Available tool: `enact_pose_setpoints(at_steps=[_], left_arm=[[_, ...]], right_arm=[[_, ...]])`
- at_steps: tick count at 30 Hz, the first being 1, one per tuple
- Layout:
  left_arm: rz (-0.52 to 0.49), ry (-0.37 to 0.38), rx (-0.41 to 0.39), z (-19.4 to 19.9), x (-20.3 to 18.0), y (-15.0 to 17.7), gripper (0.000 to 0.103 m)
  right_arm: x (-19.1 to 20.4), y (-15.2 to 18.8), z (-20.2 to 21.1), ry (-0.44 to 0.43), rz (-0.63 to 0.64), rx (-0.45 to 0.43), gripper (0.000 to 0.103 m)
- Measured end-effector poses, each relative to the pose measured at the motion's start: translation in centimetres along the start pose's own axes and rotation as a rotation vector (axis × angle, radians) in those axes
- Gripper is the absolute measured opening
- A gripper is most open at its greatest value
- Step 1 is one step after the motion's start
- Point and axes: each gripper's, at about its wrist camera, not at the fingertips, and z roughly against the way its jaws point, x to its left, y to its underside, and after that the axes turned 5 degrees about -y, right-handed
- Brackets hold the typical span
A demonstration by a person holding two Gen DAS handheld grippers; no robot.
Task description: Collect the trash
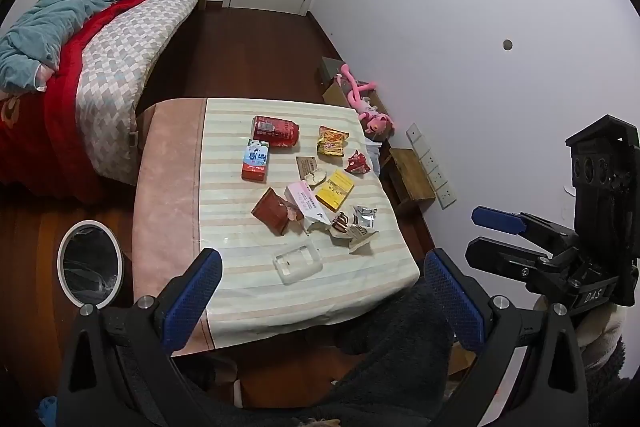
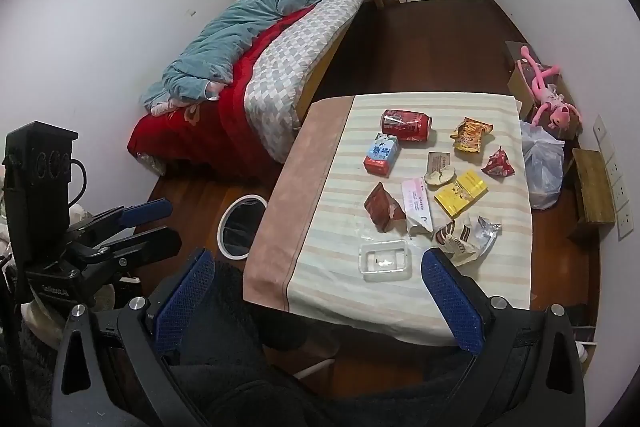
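Both claws [image 1: 322,297] gape before the clear tray [image 1: 298,263].

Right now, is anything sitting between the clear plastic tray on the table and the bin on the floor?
Nothing visible does. The clear plastic tray lies near the table's front edge; toward the white-rimmed round bin on the floor there is only bare striped tablecloth and its pink border.

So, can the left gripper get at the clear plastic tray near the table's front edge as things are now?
Probably yes. The left gripper hangs with jaws wide open and empty, and the clear plastic tray lies just ahead of it, apart from the other trash, with nothing between them.
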Motion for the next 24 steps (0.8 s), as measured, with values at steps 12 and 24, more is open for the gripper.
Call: enact_pose_setpoints(at_steps=[12,24], left_arm=[[-0.002,0.004,-0.003,-0.07,0.14,-0.04,0.103],[-0.003,0.007,-0.003,0.24,0.11,-0.11,0.103]], right_arm=[[0.38,-0.29,-0.01,-0.003,0.012,0.005,0.103],[0.50,-0.33,0.24,-0.003,0.016,0.005,0.103]])
